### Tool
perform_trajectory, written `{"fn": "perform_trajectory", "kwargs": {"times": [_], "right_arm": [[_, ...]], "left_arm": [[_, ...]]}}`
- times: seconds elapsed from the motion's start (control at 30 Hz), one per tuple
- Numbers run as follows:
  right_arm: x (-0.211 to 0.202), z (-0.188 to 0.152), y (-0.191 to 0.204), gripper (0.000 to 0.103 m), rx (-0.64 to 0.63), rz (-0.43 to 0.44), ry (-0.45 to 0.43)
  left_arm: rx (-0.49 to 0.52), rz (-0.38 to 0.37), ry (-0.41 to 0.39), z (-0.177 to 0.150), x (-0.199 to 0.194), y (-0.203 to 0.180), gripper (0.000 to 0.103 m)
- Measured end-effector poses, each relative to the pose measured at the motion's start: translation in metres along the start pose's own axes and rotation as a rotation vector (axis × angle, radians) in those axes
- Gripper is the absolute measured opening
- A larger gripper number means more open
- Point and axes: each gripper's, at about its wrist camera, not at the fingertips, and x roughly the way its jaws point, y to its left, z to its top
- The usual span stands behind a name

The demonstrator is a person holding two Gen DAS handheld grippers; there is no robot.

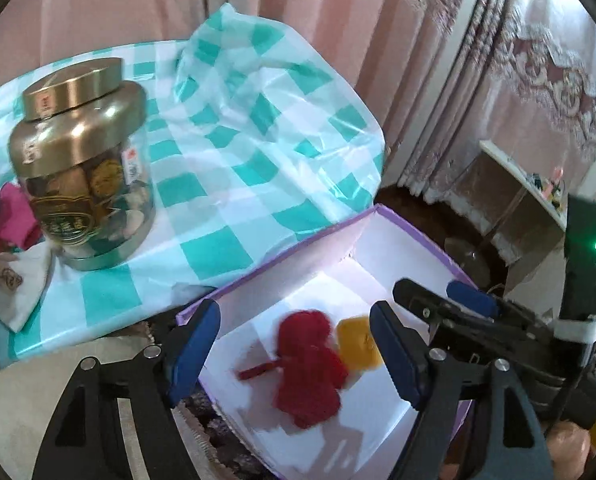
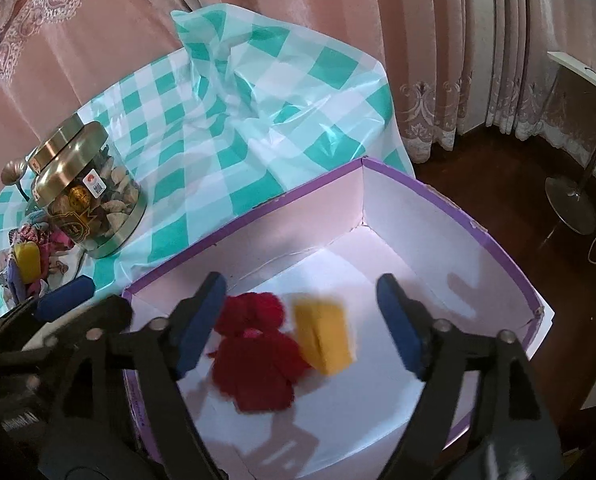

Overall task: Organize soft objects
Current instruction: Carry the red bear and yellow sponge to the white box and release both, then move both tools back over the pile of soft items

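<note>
On the worktop at the left, a heap of soft items [image 2: 28, 268] is left beside the jar [image 2: 88, 196]. In the purple box [image 2: 530, 296], the red soft toy [image 1: 310, 364] and yellow block [image 2: 324, 334] are seen blurred, apparently just dropped. Both the left gripper [image 1: 298, 360] and right gripper [image 2: 302, 328] are held spread and empty, so a return to the heap is judged next.

A home living room: long pink embroidered curtains [image 2: 438, 60] hang behind a table under a teal-checked plastic tablecloth [image 2: 258, 120], over dark wooden flooring [image 2: 498, 184].
</note>
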Motion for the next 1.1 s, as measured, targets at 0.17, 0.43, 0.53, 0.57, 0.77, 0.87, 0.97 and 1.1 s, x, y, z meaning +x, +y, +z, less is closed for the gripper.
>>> {"fn": "perform_trajectory", "kwargs": {"times": [0.17,0.43,0.53,0.57,0.77,0.87,0.97,1.1], "right_arm": [[-0.003,-0.001,0.009,0.082,-0.031,-0.005,-0.002],[-0.017,0.0,0.038,0.082,-0.102,0.077,-0.032],[-0.021,0.0,0.056,0.082,-0.137,0.119,-0.03],[-0.023,-0.001,0.064,0.082,-0.154,0.129,-0.031],[-0.033,-0.005,0.115,0.082,-0.247,0.213,-0.036],[-0.035,-0.008,0.142,0.082,-0.298,0.254,-0.027],[-0.03,-0.012,0.163,0.082,-0.332,0.289,-0.011],[-0.025,-0.017,0.192,0.082,-0.371,0.334,0.014]], "left_arm": [[0.004,0.015,-0.015,0.0,-0.022,0.013,0.078],[0.049,0.082,-0.071,-0.015,-0.07,0.044,0.078],[0.046,0.123,-0.078,-0.024,-0.086,0.061,0.078],[0.035,0.123,-0.084,-0.028,-0.095,0.071,0.078],[-0.05,0.161,-0.11,-0.046,-0.132,0.119,0.077],[-0.142,0.179,-0.119,-0.056,-0.149,0.156,0.077],[-0.225,0.212,-0.126,-0.065,-0.163,0.189,0.077],[-0.313,0.239,-0.135,-0.074,-0.177,0.223,0.077]]}}
